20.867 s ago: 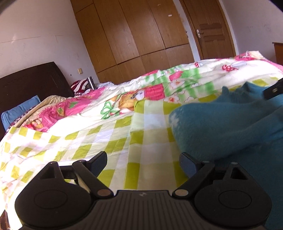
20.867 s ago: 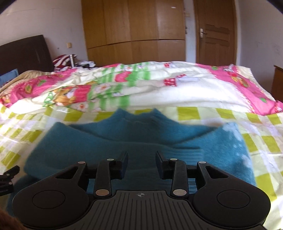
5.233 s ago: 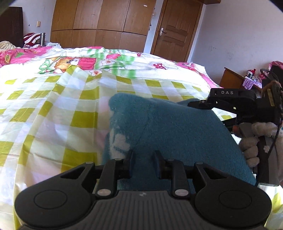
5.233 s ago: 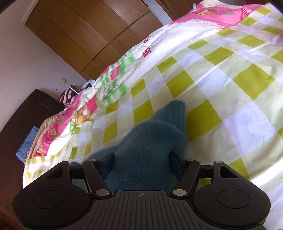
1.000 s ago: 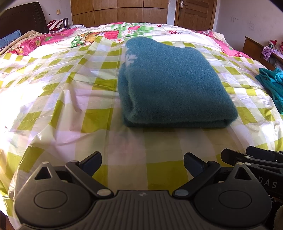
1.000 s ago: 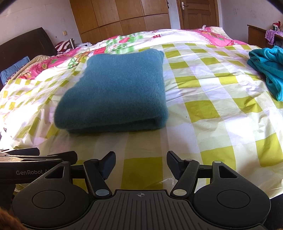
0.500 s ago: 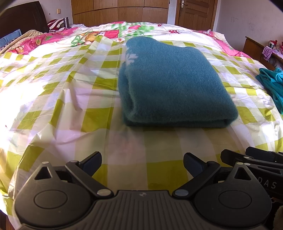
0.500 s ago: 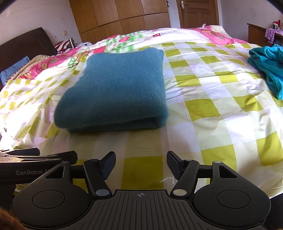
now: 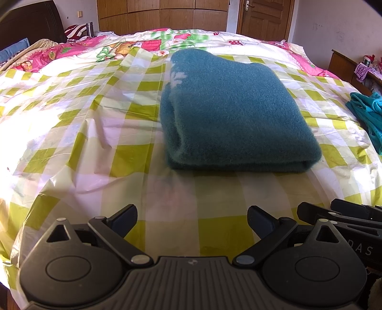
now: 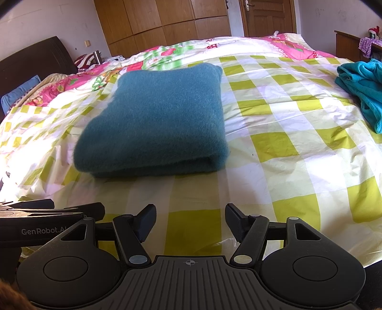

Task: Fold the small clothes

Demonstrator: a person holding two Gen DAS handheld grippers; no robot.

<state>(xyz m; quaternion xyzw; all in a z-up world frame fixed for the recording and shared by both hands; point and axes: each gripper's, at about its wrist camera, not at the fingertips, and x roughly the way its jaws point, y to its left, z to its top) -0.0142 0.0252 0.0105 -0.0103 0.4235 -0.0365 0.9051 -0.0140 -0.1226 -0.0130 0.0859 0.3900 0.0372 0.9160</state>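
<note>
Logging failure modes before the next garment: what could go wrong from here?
1. The folded teal sweater is thick; its stacked layers at the near edge may spring open.
2. The unfolded turquoise garment lies near the bed's right edge and could slide off when grabbed.
3. The plastic checked sheet is wrinkled and may bunch under dragged fabric.

I am working in a home bedroom. A wide bed (image 9: 95, 133) fills the view, spread with a yellow-green checked sheet and a pink cartoon quilt (image 9: 71, 51). Behind it stand a dark headboard (image 10: 35, 59), a wooden wardrobe (image 10: 167, 21) and a panelled door (image 9: 265, 16).
</note>
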